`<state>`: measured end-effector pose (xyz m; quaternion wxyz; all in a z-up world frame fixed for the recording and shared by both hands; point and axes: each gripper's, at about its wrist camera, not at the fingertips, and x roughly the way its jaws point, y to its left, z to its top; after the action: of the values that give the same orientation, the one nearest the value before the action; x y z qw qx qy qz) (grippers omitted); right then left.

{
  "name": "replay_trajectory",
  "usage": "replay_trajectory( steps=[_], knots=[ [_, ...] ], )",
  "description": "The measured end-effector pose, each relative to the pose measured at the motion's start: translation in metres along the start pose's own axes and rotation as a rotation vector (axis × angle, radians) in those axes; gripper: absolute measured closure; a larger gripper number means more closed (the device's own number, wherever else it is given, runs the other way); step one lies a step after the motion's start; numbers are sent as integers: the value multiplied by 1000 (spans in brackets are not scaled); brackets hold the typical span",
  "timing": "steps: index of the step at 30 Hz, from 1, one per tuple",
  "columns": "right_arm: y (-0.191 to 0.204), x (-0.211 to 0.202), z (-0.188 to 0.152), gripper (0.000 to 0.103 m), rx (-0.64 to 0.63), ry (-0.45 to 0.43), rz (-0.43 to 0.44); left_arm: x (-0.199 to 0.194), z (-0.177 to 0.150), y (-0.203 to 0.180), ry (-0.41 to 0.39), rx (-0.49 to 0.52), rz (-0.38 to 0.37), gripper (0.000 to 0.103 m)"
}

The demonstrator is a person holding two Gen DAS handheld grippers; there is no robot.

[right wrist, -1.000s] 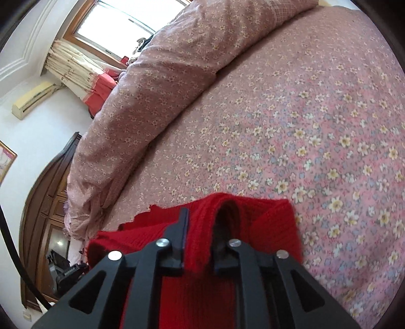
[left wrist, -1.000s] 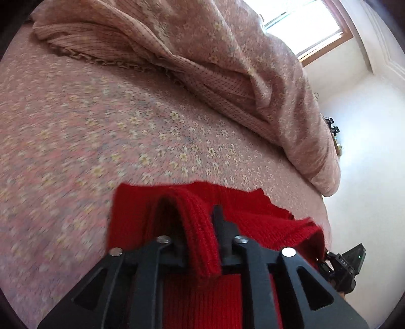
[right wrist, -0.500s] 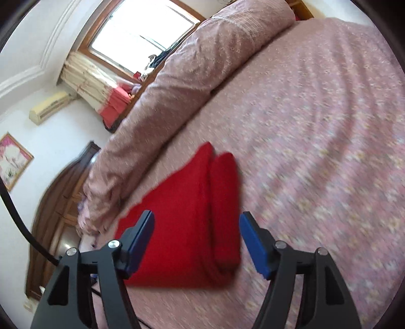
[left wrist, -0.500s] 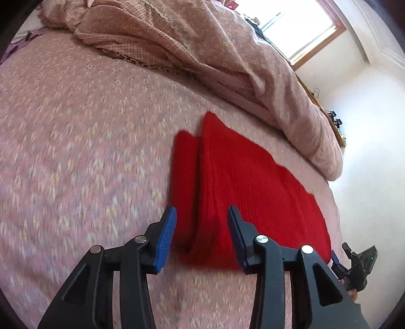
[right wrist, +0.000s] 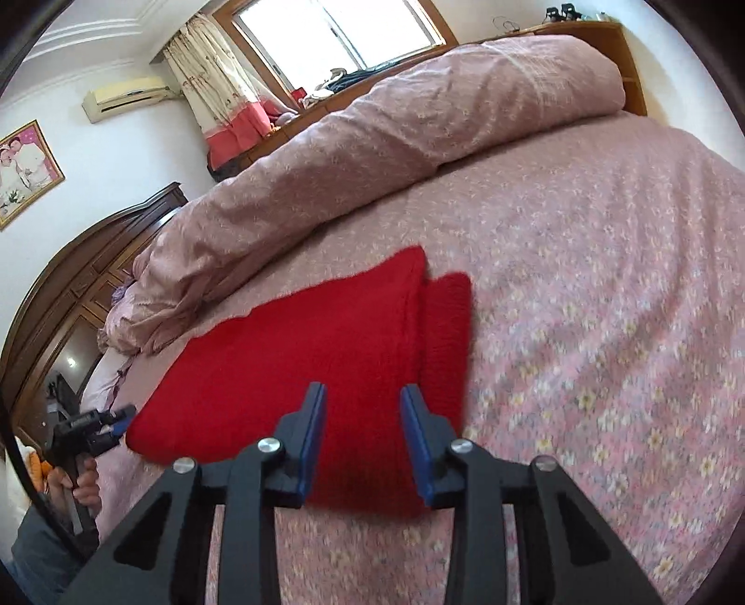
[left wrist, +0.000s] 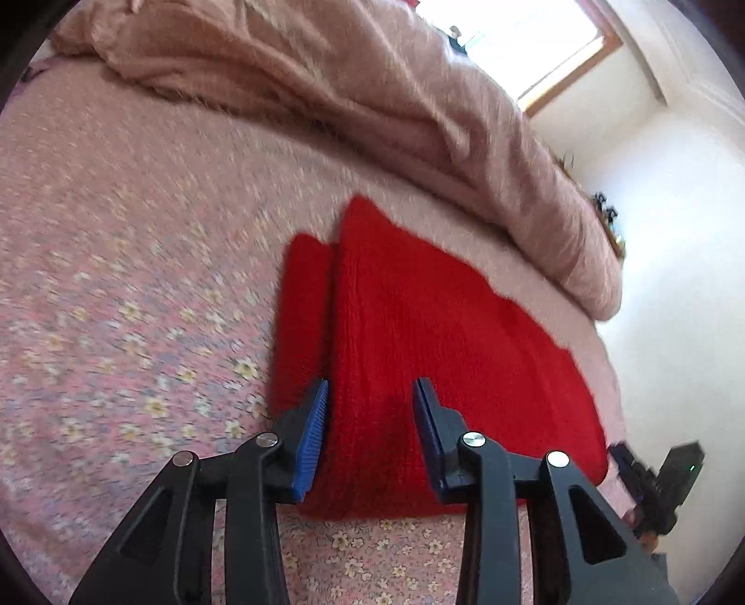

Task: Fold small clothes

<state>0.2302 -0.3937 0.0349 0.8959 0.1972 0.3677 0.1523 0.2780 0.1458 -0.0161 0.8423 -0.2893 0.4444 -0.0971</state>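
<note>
On bed (left wrist: 116, 195): red knit (left wrist: 419, 335) lies folded flat, near quilt (left wrist: 372, 93). Left gripper (left wrist: 370, 428) and right gripper (right wrist: 363, 428) both spread wide, holding nothing. Risk: pads snag loose knit on next pass, dragging fold apart. Second ago both clamped bunched knit; since released, pulled back.

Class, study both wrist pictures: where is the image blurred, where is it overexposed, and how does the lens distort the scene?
Left wrist view: the floral bedspread and quilt are smeared by motion blur, the window is blown out white, and the bed bulges from fisheye curvature. Right wrist view: sharper overall, though the bedspread at the right edge blurs; the window is overexposed; black corners ring both frames.
</note>
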Motion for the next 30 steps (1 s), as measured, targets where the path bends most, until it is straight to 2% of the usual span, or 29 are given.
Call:
replay_trajectory(
  steps=[4,5,6,8,11,13,17,25,30],
  knots=[
    [-5,6,6,68,16,25,-23,1,-5,-11,-17,47,16,78],
    [-6,7,6,68,20,27,-37,1,-7,-14,-19,62,21,91],
    [-8,8,5,68,21,26,-51,2,-8,-17,-15,77,41,99],
    [-11,14,5,68,30,37,-82,2,-11,-19,-13,95,59,100],
    [-12,24,0,67,43,70,-55,-3,-15,-19,-29,103,60,101],
    [-5,29,-3,94,1,100,-14,-11,-19,-15,-39,99,51,101],
    [9,19,-9,94,-86,98,-74,-28,-31,-13,-47,123,39,101],
    [-5,11,-17,93,-40,109,-73,-23,-40,-13,-33,136,71,101],
    [0,7,-21,93,-61,116,-80,-24,-39,-10,-28,128,82,100]
  ],
)
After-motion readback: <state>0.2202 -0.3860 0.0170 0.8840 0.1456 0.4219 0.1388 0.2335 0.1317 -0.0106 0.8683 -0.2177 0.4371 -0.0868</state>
